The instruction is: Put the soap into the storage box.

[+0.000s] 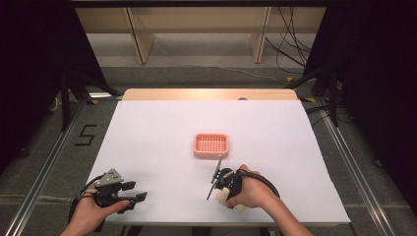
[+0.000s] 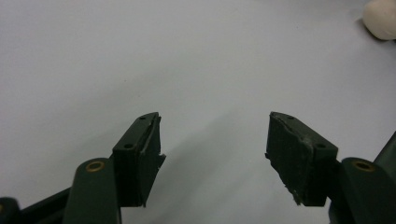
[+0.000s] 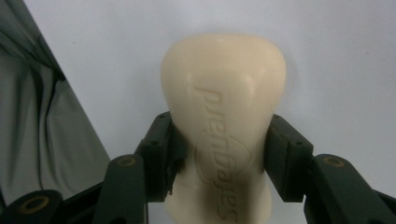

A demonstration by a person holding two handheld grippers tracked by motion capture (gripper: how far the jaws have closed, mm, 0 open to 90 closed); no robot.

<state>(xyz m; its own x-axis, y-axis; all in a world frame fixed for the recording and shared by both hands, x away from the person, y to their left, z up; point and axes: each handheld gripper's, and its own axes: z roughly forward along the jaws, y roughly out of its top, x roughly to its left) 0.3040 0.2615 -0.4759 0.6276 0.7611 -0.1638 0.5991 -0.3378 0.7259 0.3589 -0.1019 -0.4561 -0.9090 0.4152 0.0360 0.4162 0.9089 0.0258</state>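
Observation:
A cream bar of soap (image 3: 224,98) with embossed lettering lies on the white table sheet near the front edge. My right gripper (image 3: 222,140) is shut on it, one black pad pressing each long side. In the high view that gripper (image 1: 227,189) sits under the right hand at the front centre-right, with the soap (image 1: 221,196) peeking out below it. A pink slotted soap dish (image 1: 211,145) stands mid-table, a short way beyond the right hand. My left gripper (image 1: 135,191) rests at the front left, jaws open (image 2: 215,140) with nothing between them. The soap (image 2: 383,18) shows far off at the top right.
The white sheet (image 1: 162,128) covers the table, with a wooden strip (image 1: 206,94) bare at the back. The table's front edge and grey floor (image 3: 42,116) lie close beside the soap. Metal rails (image 1: 44,167) flank the table; shelving and cables stand behind.

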